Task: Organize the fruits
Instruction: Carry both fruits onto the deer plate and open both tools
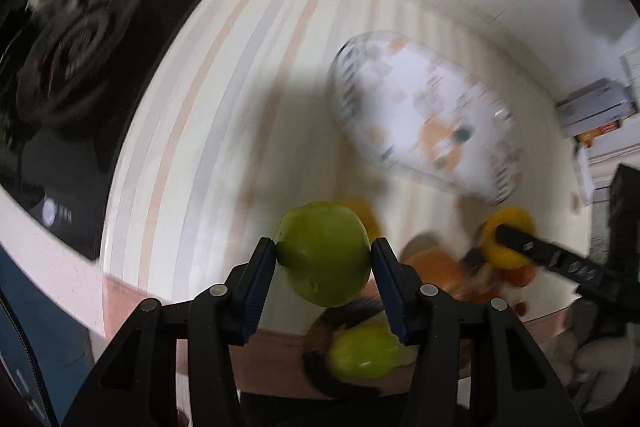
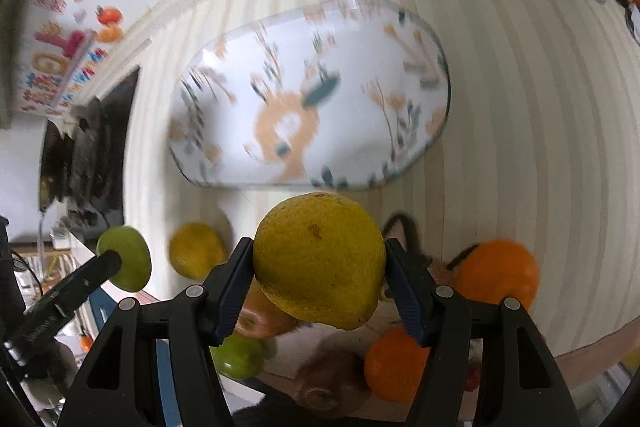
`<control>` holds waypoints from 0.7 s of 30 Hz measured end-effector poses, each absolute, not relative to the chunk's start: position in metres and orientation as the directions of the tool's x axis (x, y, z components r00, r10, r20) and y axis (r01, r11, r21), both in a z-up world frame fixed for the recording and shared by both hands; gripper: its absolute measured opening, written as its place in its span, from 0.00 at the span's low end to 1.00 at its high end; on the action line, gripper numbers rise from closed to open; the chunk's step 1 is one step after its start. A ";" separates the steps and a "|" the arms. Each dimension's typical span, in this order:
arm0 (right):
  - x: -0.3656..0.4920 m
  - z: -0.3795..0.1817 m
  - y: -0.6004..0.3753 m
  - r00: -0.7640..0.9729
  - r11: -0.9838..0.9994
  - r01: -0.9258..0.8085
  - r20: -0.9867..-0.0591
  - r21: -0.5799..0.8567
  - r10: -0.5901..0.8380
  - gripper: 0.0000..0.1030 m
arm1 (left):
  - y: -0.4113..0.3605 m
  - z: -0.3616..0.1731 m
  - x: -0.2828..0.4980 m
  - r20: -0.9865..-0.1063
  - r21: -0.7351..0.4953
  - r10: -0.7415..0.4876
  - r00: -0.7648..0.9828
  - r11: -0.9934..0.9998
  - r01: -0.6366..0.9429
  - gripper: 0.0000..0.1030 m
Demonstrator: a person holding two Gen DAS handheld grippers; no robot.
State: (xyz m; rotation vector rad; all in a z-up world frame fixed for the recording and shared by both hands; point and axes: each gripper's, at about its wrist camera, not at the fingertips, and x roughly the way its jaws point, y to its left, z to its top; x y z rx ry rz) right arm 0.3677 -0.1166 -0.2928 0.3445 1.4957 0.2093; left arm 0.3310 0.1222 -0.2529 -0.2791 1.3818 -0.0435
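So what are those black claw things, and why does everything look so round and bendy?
Those claws are grippers that a person holds, one in each hand. A little camera sits on each and looks along its fingers, and its lens bends the picture.

In the left camera's view, the left gripper squeezes a green apple. In the right camera's view, the right gripper squeezes a yellow lemon.

Below is a striped tablecloth with an empty flowery tray. More fruit waits nearby: oranges, another lemon and another green apple.
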 end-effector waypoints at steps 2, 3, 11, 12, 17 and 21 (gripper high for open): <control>0.383 -0.278 -0.118 0.101 0.931 0.067 -0.931 0.358 0.351 0.65 | 0.112 -0.235 0.347 -0.950 -0.244 -0.217 0.224 0.965 -0.100 0.45; 0.391 -0.275 -0.119 0.111 0.933 0.064 -0.932 0.354 0.345 0.65 | 0.105 -0.228 0.358 -0.947 -0.245 -0.221 0.235 0.967 -0.077 0.45; 0.470 -0.280 -0.117 0.142 0.988 0.015 -0.978 0.154 0.150 0.65 | 0.071 -0.248 0.453 -0.965 -0.152 -0.155 0.214 0.988 0.030 0.45; 0.476 -0.283 -0.115 0.142 0.991 0.010 -0.981 0.136 0.133 0.65 | 0.067 -0.252 0.462 -0.967 -0.143 -0.147 0.208 0.989 0.037 0.45; 0.493 -0.307 -0.106 0.124 0.996 -0.018 -0.988 0.085 0.086 0.65 | 0.054 -0.275 0.493 -0.977 -0.112 -0.119 0.175 0.992 0.052 0.45; 0.496 -0.316 -0.104 0.123 0.997 -0.037 -0.990 0.070 0.074 0.65 | 0.049 -0.289 0.505 -0.982 -0.118 -0.124 0.145 0.992 0.049 0.45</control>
